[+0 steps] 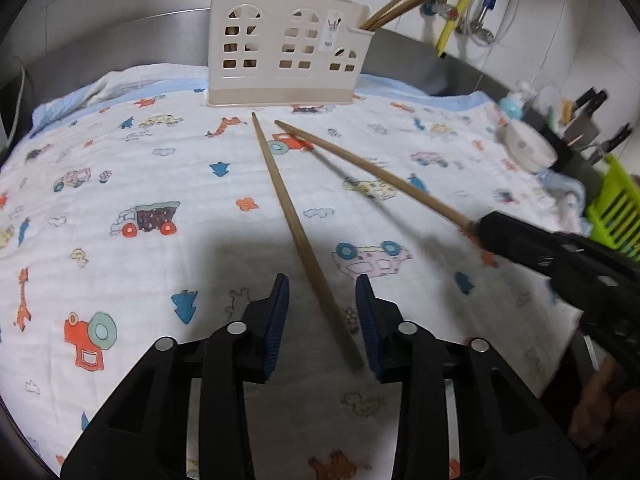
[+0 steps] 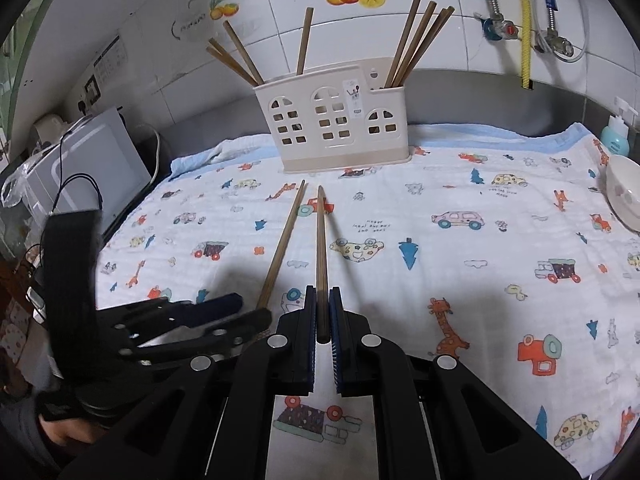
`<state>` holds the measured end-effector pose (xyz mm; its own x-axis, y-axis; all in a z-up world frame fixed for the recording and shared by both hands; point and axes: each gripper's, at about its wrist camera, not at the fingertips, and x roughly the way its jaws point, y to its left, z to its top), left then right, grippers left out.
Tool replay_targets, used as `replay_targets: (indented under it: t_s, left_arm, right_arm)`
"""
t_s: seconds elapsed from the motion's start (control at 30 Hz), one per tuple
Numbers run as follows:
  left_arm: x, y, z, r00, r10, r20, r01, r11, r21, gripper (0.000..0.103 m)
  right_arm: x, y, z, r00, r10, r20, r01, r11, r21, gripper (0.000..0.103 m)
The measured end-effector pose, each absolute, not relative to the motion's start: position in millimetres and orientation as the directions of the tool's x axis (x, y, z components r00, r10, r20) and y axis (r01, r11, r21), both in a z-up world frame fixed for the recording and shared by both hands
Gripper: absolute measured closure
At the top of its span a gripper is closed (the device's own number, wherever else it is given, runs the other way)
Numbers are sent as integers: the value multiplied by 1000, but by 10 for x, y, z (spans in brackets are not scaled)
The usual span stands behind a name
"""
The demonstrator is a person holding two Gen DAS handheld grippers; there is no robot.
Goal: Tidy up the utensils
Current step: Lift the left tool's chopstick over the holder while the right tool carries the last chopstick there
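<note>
1. The right gripper (image 2: 323,312) is clamped on a wooden chopstick (image 2: 321,248), its tip pointing at the holder; the left gripper (image 1: 322,300) stands open around a second chopstick (image 1: 294,224) lying on the cloth.
2. The cream utensil holder (image 2: 334,120) stands upright; more chopsticks (image 2: 412,44) lean in its compartments.
3. A cartoon-print cloth (image 2: 460,248) covers the counter; a white bowl (image 2: 622,190) sits at its right edge; tiled wall (image 2: 280,28) behind.
</note>
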<state>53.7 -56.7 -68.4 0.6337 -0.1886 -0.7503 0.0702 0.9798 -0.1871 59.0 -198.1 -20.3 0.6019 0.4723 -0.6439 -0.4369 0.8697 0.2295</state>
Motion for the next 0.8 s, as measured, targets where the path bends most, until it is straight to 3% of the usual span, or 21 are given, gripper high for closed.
replay_targets:
  t_s: [0.27,0.53,0.8]
  left_arm:
    - [581,-564,-681,644,-91,-759,28,995,-96,96]
    - [587,-433,-702,637,-148,-756,2,982,-191,94]
    - [594,-451,-672,640,-143,-755,35,987,-157,96]
  right_arm:
    - [556,-2025,-184,607,482,-632,-436,867,242,97]
    - [547,-2048,-94,624,484,-613,-440,867,236,97]
    - [552,-2073,11,634,484,-603,-450,865,220,97]
